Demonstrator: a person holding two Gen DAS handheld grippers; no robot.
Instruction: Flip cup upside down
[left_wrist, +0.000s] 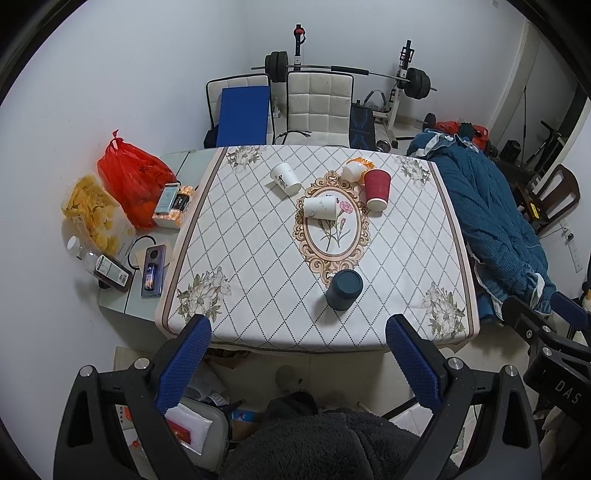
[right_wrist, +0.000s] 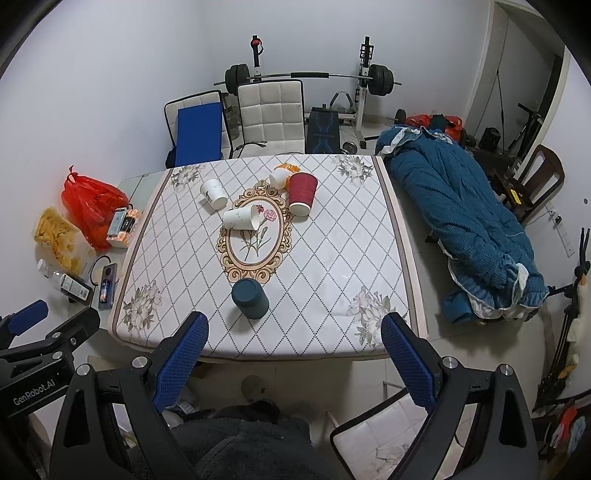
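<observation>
Worktop (left_wrist: 258, 258) under a smooth cloth: diamond grid, corner flowers, an ornate oval medallion (left_wrist: 332, 229) at centre. All places below are taken from that medallion.

Dark blue cup (left_wrist: 344, 290), matt cylinder, stands on the medallion's near tip with its closed flat end up; rim not visible. In the right wrist view the same cup (right_wrist: 250, 298) sits just beyond the claw's left finger.

White paper cup (left_wrist: 320, 207) lies on its side across the medallion's far end, mouth toward the right. Second white cup (left_wrist: 285, 178), printed, stands far-left of it, apart. Red ribbed cup (left_wrist: 376, 189) stands just right of the far end, wider end down. A small white cup (left_wrist: 352, 170) with something orange behind it sits past the far end, partly hidden by the red cup; its pose is hard to make out.

Left claw (left_wrist: 298, 332): blue textured pads spread wide, nothing between them, held off the near edge of the worktop. Right claw (right_wrist: 295, 330): likewise spread and empty, near edge.

Left of the worktop: red plastic bag (left_wrist: 133, 177), a clear bag of yellow chips (left_wrist: 94, 214).
</observation>
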